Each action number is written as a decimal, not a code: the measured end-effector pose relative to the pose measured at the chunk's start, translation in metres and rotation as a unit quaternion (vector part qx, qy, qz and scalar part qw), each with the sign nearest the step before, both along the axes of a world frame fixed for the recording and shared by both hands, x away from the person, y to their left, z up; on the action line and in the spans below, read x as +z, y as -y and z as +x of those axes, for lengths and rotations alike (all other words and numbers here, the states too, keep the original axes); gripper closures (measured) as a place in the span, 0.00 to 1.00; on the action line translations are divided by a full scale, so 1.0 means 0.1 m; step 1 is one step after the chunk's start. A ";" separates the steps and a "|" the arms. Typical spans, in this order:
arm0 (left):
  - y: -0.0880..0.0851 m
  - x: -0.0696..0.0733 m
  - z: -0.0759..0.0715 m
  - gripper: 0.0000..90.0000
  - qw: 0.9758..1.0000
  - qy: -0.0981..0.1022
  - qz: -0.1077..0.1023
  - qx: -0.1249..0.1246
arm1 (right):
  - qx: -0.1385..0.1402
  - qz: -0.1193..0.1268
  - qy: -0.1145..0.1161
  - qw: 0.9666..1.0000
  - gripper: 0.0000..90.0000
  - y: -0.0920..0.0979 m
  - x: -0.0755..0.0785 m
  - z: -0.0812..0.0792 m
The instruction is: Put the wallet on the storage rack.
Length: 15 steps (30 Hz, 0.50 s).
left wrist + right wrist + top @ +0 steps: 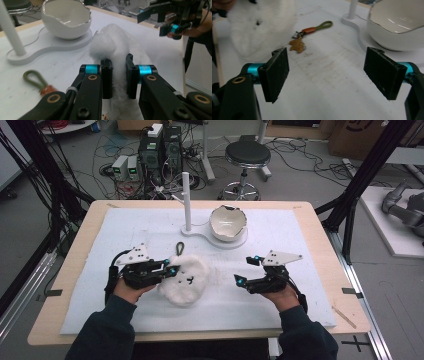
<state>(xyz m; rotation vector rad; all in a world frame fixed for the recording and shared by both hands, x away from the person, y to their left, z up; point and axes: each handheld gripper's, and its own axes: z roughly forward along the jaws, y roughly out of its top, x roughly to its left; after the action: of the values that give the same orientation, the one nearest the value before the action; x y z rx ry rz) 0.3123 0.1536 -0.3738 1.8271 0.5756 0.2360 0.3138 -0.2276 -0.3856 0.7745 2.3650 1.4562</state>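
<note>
The left tongs are clamped on the white fluffy plush toy, the pads pressed deep into its fur. The toy lies on the white mat, well in front of the white bowl and to its left, as seen in the high view. Its long axis runs slantwise, from the near left up toward the bowl, with the small dark face marks turned up and to the right; which end is the head cannot be told for sure.

A green key strap with a small brown charm lies between toy and bowl, just beside the fur.

The right tongs are held wide open with nothing between the jaws, in front of the bowl and to its right.

Judged from here, the grip may be only on loose pile, so the toy could sag or slip out if lifted quickly. The strap could be snagged by the fur and dragged. The bowl's thin, jagged rim could be knocked if the toy is swung toward it.
</note>
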 end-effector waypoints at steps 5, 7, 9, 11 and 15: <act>0.19 0.01 0.04 0.88 1.000 0.005 0.006 -0.024 | 0.033 0.019 -0.005 0.999 0.23 -0.10 0.03 -0.02; 0.29 0.01 0.06 0.88 0.999 0.006 0.009 -0.035 | 0.049 0.022 -0.007 0.999 0.23 -0.14 0.03 -0.03; 0.36 0.01 0.07 0.88 0.999 0.006 0.013 -0.045 | 0.057 0.020 -0.005 0.998 0.23 -0.16 0.03 -0.04; 0.42 0.00 0.08 0.88 0.998 0.006 0.015 -0.059 | 0.067 0.015 -0.009 0.998 0.23 -0.22 0.01 -0.04; 0.57 -0.02 0.07 0.88 0.995 0.008 0.020 -0.099 | 0.073 0.005 -0.018 0.997 0.23 -0.30 -0.05 0.00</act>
<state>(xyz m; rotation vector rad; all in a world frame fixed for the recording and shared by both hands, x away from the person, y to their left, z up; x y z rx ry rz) 0.3190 0.0966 -0.3757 1.9051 0.3773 0.1287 0.3142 -0.1972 -0.3909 0.6461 2.4894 1.5246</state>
